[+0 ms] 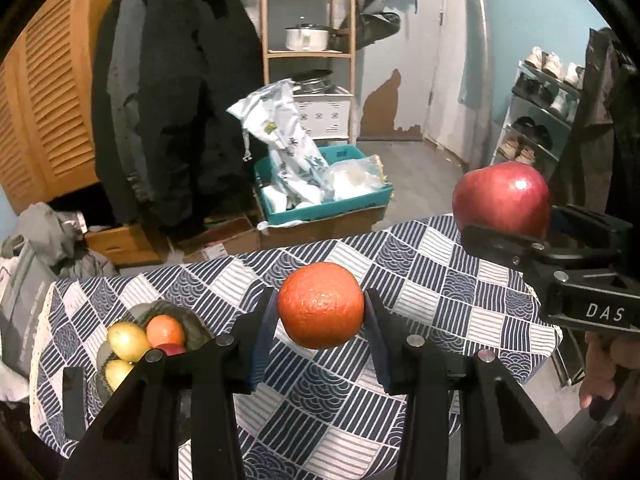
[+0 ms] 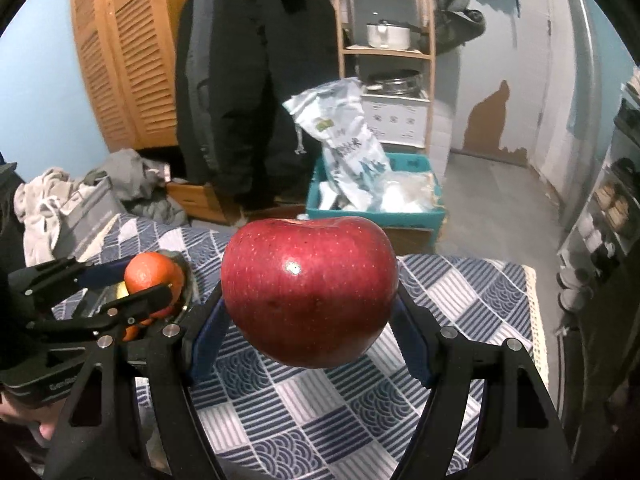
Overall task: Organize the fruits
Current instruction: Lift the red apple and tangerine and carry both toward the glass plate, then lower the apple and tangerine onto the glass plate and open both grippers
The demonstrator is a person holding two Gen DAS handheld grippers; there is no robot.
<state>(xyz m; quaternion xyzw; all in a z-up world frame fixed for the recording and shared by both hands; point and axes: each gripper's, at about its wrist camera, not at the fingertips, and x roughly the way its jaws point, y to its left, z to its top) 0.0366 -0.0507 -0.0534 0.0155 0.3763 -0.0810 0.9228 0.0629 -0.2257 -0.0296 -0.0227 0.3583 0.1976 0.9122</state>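
Observation:
My left gripper (image 1: 320,316) is shut on an orange (image 1: 320,306) and holds it in the air above the patterned tablecloth (image 1: 420,280). My right gripper (image 2: 310,312) is shut on a big red apple (image 2: 310,290), also lifted off the table. In the left wrist view the apple (image 1: 502,196) shows at the right in the right gripper (image 1: 508,228). In the right wrist view the orange (image 2: 150,272) and the left gripper (image 2: 132,286) show at the left. A dark bowl (image 1: 196,324) at the table's left holds yellow-green fruits (image 1: 128,340), an orange fruit (image 1: 165,330) and something red.
Past the table's far edge stand a teal crate (image 1: 324,200) with white bags, cardboard boxes, hanging dark coats (image 1: 172,100) and a wooden shelf (image 1: 308,52) with pots. A shoe rack (image 1: 536,112) is at the right. Clothes lie heaped at the left (image 1: 44,240).

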